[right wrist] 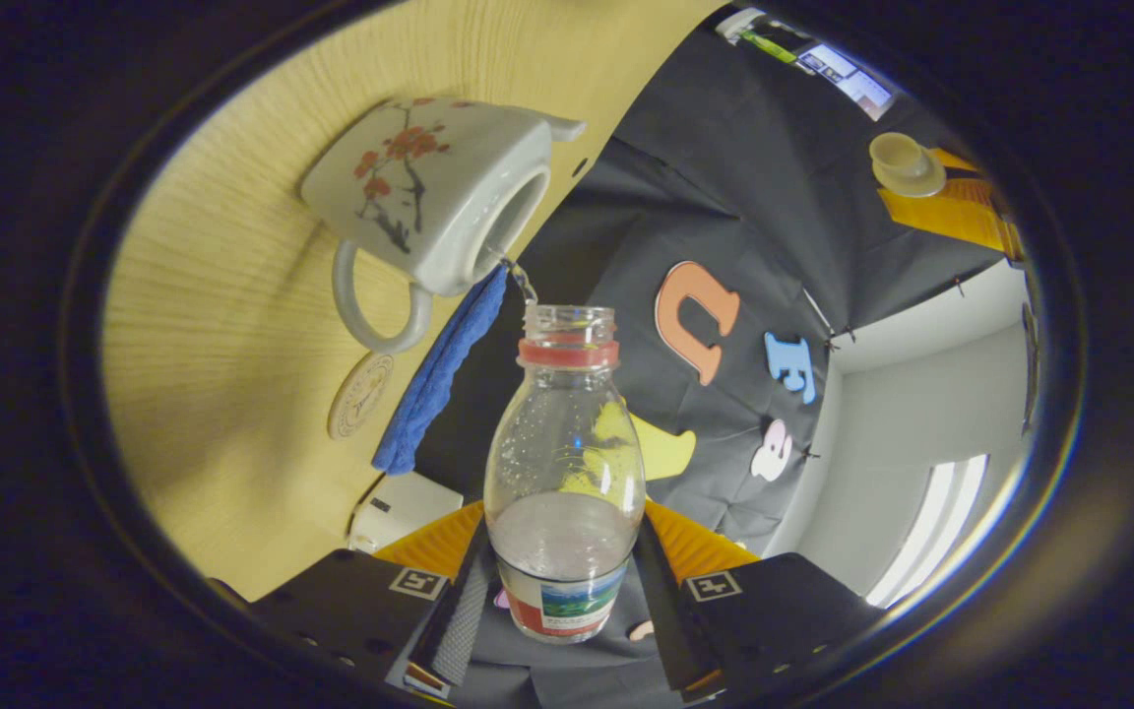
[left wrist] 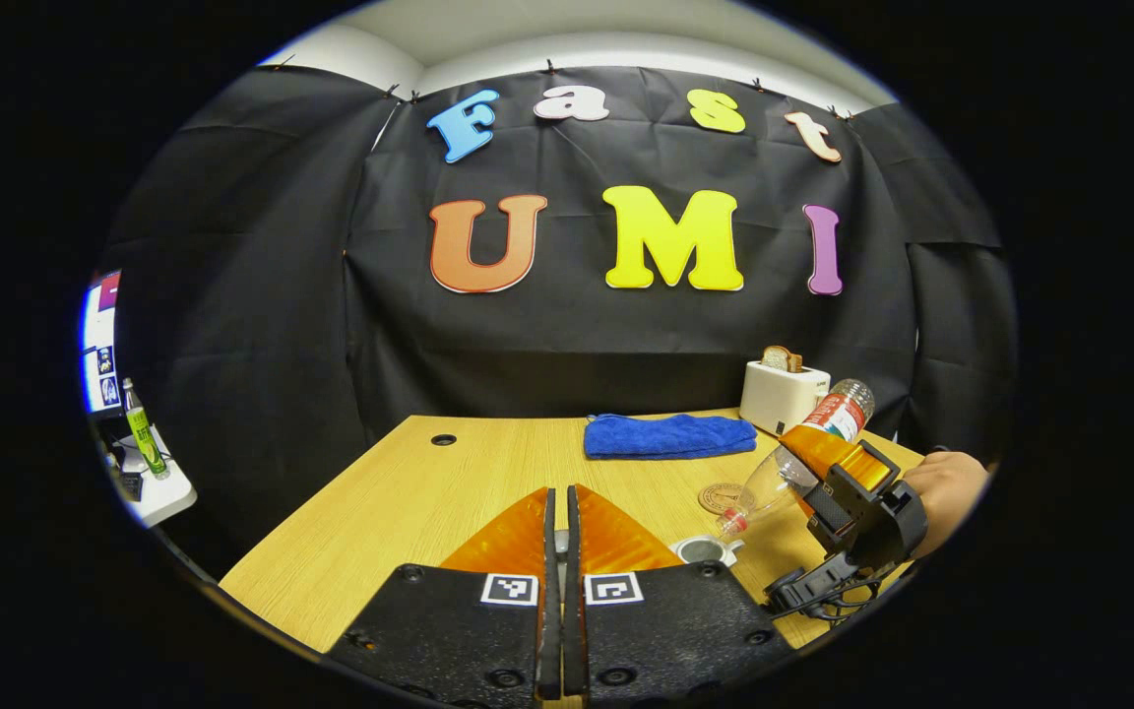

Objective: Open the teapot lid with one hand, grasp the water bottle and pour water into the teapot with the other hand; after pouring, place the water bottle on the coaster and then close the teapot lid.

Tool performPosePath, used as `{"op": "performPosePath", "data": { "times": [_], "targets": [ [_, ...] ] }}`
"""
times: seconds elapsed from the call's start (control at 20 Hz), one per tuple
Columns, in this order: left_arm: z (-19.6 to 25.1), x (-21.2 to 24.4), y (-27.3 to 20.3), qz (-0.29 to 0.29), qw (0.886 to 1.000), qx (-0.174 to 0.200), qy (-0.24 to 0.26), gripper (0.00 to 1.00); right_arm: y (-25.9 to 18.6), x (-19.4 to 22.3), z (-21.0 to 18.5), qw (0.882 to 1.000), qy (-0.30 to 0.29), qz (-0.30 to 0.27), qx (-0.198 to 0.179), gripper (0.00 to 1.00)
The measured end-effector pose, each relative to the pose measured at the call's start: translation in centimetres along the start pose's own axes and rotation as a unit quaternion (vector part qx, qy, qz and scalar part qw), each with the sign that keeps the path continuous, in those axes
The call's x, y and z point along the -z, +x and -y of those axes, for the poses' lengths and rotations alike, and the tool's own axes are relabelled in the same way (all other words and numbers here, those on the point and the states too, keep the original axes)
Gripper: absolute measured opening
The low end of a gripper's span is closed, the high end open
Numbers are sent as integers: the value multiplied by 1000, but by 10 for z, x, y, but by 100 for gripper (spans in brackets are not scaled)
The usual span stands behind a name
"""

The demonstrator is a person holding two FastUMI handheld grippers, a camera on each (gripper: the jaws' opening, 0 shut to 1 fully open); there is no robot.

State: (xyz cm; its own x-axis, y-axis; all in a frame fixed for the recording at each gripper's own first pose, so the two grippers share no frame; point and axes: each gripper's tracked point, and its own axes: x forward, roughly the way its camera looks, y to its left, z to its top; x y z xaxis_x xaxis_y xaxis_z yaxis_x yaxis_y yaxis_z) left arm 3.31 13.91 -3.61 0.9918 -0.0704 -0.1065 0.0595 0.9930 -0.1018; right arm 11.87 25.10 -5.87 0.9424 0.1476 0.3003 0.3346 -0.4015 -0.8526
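The right gripper (right wrist: 564, 581) is clamped on the water bottle (right wrist: 565, 463), both fingers pressing its lower body at the label. The bottle is tipped neck-down, its open mouth just over the teapot (right wrist: 429, 187), and a thin stream of water (right wrist: 525, 281) runs from the mouth into the teapot's round opening. Some water is pooled inside the bottle near the gripped end.

In the left gripper view the right gripper (left wrist: 823, 473) shows near the right edge of the tabletop (left wrist: 409, 512), with a hand (left wrist: 946, 492) behind it, the bottle (left wrist: 803, 453) slanting down to the teapot's opening (left wrist: 703, 549) near the front edge.

The left gripper (left wrist: 557, 537) has its fingers drawn nearly together with only a narrow slit between them; what lies in the slit cannot be made out from its own camera. In the right gripper view the lid (right wrist: 907, 162) shows raised off the teapot, at the tip of the left gripper's fingers (right wrist: 951, 212).

The round coaster (left wrist: 724, 497) lies bare on the tabletop just behind the teapot. A folded blue cloth (left wrist: 670, 436) lies toward the back edge, and a white toaster (left wrist: 784, 394) with a slice of bread (left wrist: 782, 358) in it stands at the back right corner
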Motion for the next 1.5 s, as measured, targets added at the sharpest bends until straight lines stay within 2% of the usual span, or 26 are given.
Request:
{"op": "performPosePath", "data": {
  "times": [0.2,0.5,1.0,1.15,1.3,1.35,1.5],
  "targets": [
    [-2,1,0,-2,1000,-2,2,4,-1,0,16,999,-14,6,28,74],
    [0,2,1,-3,1000,0,5,4,-5,-2,24,999,-23,8,48,74],
    [3,3,2,-5,1000,3,10,4,-5,-2,29,998,-31,11,62,72],
    [2,4,3,-7,1000,1,12,4,-10,1,28,997,-14,11,72,74],
    [2,6,6,-8,1000,-2,13,4,-12,3,25,996,11,9,85,71],
    [2,7,7,-11,1000,-2,12,4,-8,3,24,996,19,11,87,74],
    [3,15,11,-21,1000,-8,22,4,-6,8,15,995,59,4,80,75]
  ]
}}
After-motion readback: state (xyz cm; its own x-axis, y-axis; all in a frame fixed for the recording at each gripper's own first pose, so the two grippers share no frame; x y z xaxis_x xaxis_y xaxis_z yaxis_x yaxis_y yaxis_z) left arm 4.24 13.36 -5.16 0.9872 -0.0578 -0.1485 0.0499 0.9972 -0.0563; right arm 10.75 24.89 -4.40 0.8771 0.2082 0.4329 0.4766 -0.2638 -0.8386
